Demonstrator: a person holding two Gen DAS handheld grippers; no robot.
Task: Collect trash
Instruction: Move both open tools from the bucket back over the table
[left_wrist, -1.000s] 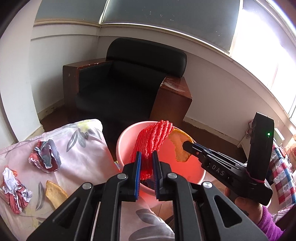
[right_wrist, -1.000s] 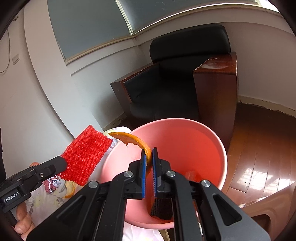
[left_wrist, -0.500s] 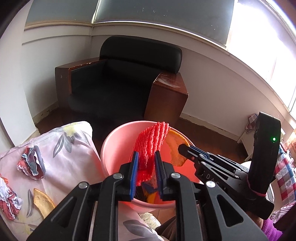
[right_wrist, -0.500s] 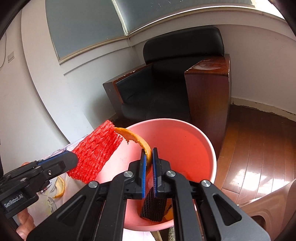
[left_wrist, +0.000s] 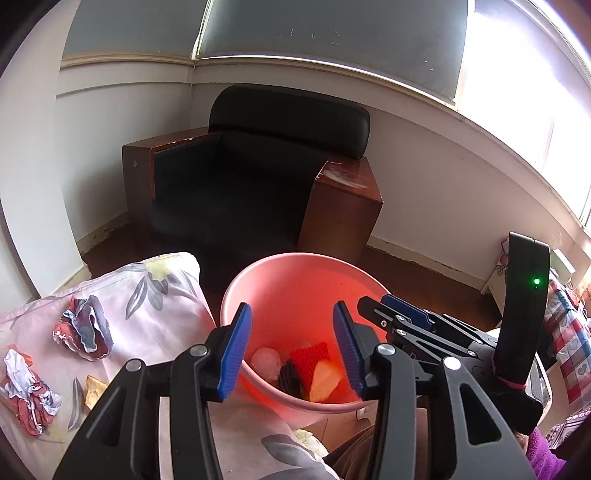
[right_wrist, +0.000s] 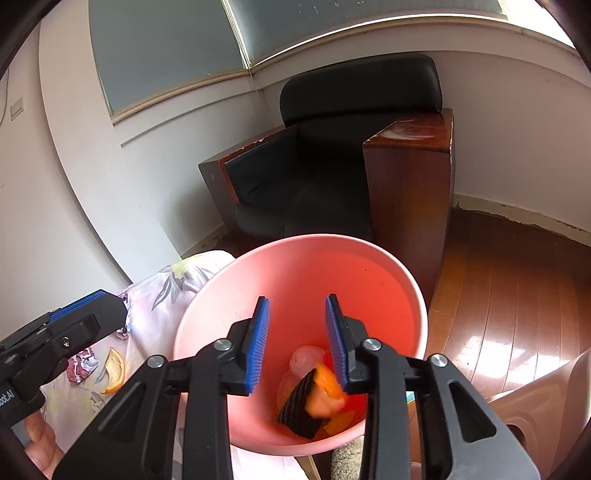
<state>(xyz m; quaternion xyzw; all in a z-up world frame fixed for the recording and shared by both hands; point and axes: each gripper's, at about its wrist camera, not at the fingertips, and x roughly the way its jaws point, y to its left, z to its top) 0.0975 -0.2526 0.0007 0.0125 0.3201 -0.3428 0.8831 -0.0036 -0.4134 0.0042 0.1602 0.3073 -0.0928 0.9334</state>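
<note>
Pink bin (left_wrist: 236, 291) sits right under both of our grippers, which is the point: release over the mouth and the trash lands inside.

Left wrist view: our left gripper (left_wrist: 291, 354) has just been opening and its jaws now stand wide with nothing between them. Red net (left_wrist: 309, 360) lies at the bottom of the bin with a black net (left_wrist: 288, 374) and an orange peel (left_wrist: 325, 376). Right gripper (left_wrist: 402, 315) pokes in from the right over the rim. More to collect on the floral cloth (left_wrist: 162, 314) to the left: two crumpled wrappers (left_wrist: 86, 328) (left_wrist: 27, 391) and a peel scrap (left_wrist: 94, 387). Cloth edge is just beside the bin, so carries are short.

Right wrist view: our right gripper (right_wrist: 297, 343) has also just been opening; jaws part-way apart, empty. A peel (right_wrist: 327, 387) shows blurred below them inside the bin (right_wrist: 369, 254), so we judge it is dropping or just landed on the black net (right_wrist: 301, 406). Left gripper (right_wrist: 86, 302) sits at the left above the cloth (right_wrist: 162, 295); another peel (right_wrist: 114, 373) and a wrapper (right_wrist: 81, 365) lie there.

Next, likely back to the cloth for the wrappers.
</note>
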